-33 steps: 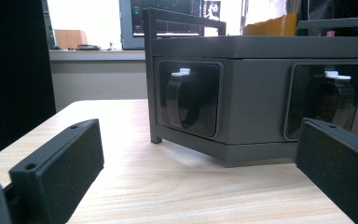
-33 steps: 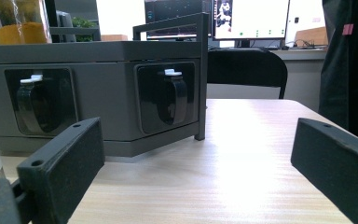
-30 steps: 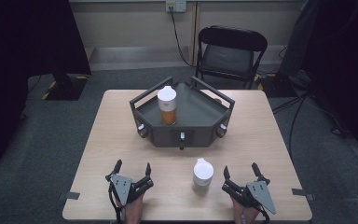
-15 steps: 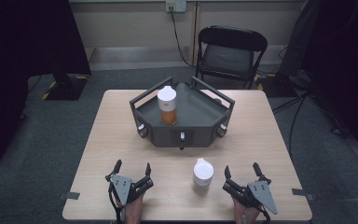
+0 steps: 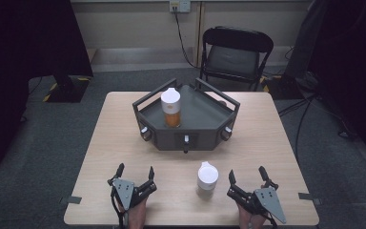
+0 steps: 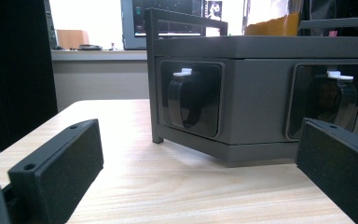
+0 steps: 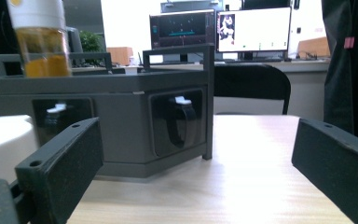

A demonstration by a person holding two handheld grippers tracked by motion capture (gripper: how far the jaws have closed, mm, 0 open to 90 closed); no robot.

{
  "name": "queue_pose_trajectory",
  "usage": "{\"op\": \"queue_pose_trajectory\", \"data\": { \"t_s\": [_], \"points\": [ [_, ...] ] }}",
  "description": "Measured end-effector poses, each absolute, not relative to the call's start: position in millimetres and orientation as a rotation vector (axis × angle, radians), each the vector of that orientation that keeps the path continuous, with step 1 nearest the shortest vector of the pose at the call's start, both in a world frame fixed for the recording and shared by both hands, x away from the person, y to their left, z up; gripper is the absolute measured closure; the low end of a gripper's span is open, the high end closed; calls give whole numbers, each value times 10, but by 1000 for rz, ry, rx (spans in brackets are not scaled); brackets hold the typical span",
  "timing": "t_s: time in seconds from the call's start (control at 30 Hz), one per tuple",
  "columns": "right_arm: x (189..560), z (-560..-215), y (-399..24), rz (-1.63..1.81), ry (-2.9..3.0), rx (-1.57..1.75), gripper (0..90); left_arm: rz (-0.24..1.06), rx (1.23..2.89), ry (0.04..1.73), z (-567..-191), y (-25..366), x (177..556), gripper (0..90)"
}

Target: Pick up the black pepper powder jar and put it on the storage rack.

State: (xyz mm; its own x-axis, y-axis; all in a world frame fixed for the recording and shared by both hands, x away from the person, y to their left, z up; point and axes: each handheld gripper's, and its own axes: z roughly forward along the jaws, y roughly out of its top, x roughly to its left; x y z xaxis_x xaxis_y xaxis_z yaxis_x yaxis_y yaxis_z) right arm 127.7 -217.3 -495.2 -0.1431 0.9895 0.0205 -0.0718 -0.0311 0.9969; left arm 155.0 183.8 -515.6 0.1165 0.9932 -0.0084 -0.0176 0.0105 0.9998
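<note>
Presently both claws rest on the tabletop (image 5: 124, 124), jaws apart, empty: left claw (image 5: 134, 172), right claw (image 5: 248, 175). White cup (image 5: 207, 178) between them; jar (image 5: 171, 107) in tray (image 5: 205, 138).

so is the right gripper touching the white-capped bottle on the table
Apart. The high view shows bare tabletop between the right gripper and the white-capped bottle.
</note>
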Motion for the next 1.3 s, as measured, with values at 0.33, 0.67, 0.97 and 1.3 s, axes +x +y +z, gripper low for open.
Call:
{"op": "queue_pose_trajectory", "data": {
  "t_s": [0.33,0.67,0.97,1.3],
  "points": [
    [1156,-4838,-2140,1423,1249,1082,6,1125,1242,1114,-5155,1838,1550,5],
    [1114,-4681,-2051,1452,1315,1023,10,1125,1242,1114,-5156,1838,1550,5],
    [1140,-4609,-1983,1480,1344,989,17,1124,1242,1114,-5156,1838,1550,3],
    [1213,-4573,-1884,1508,1388,967,31,1124,1242,1114,-5156,1838,1550,3]
  ]
}}
